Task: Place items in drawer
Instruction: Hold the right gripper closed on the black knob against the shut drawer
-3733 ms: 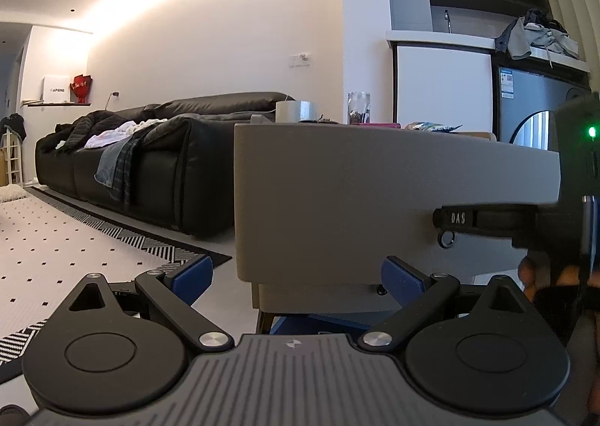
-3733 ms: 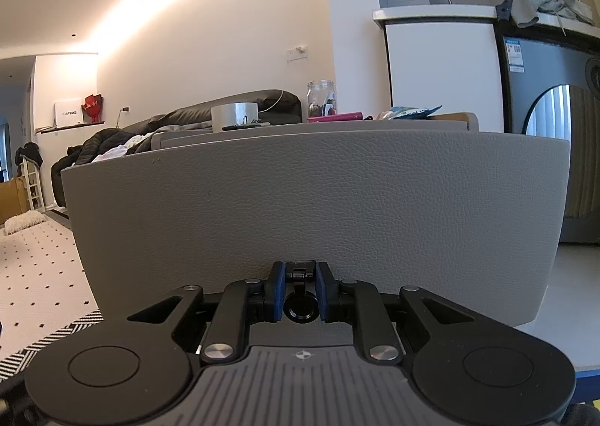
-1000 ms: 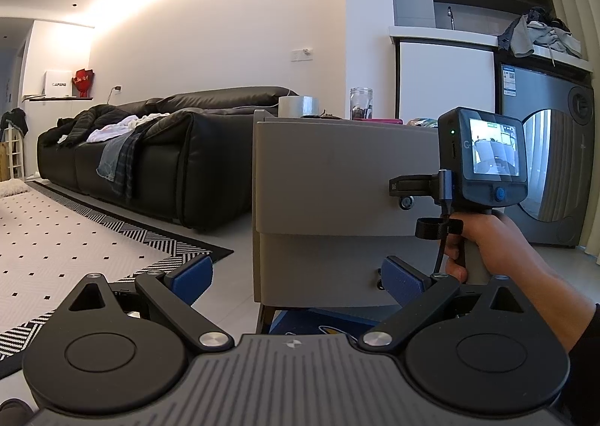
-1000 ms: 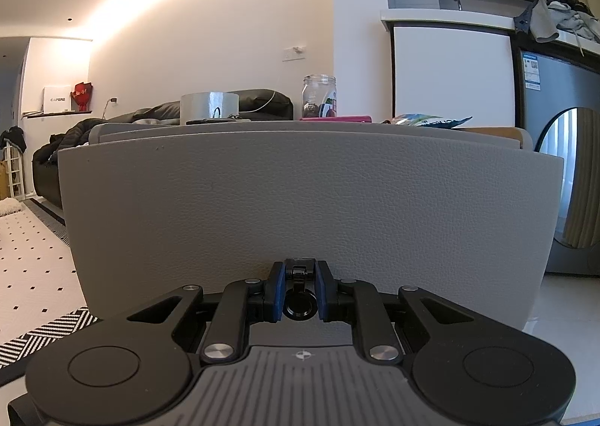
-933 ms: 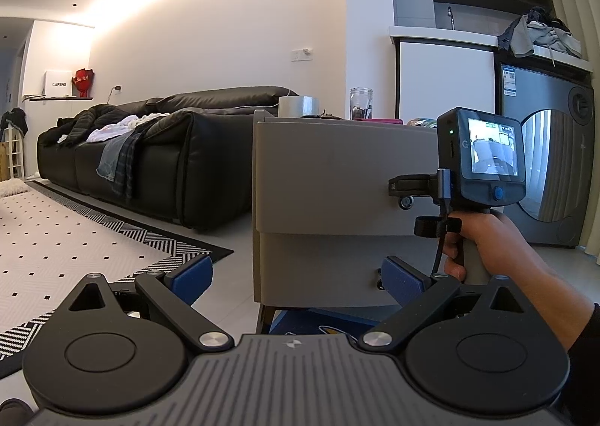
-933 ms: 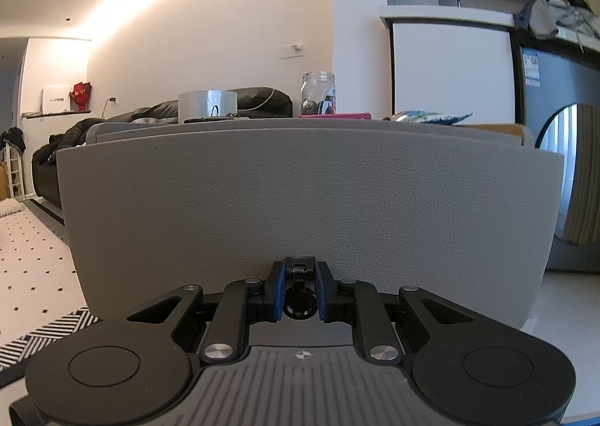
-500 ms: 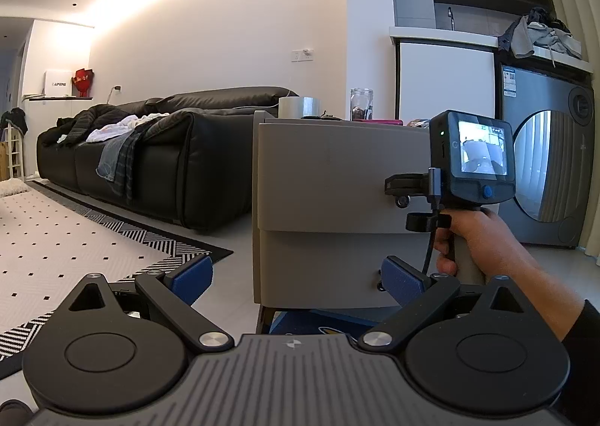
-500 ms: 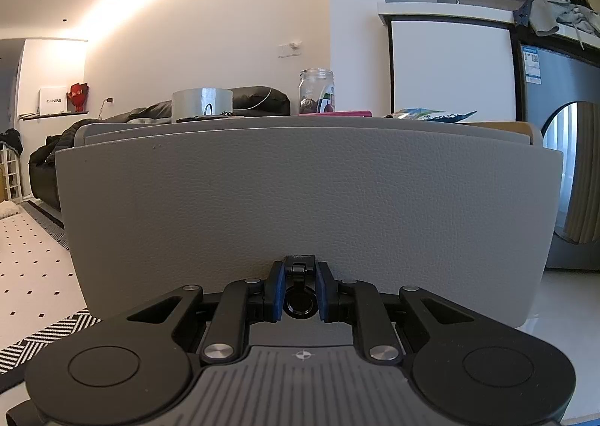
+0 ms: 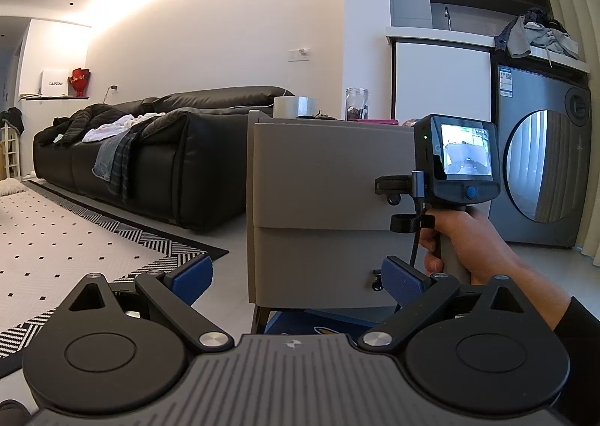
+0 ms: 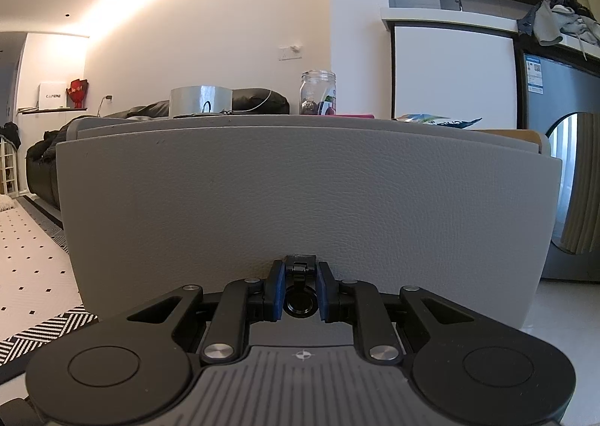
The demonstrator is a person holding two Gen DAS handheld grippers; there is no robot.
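A grey leather-look cabinet with two drawers stands on the floor ahead. My right gripper is shut on the black ring pull of the upper drawer front, which fills the right wrist view. The left wrist view shows a hand holding that gripper at the cabinet's right side. On the cabinet top sit a tape roll, a glass jar, a pink flat item and a snack packet. My left gripper hangs open and empty in front of the lower drawer.
A black sofa with clothes on it runs along the left wall, behind a patterned rug. A washing machine stands right of the cabinet. Something blue lies under the cabinet.
The right gripper, still shut on the ring pull, has moved toward the cabinet and the upper drawer front has slid in with it. The left gripper has stayed open and still.
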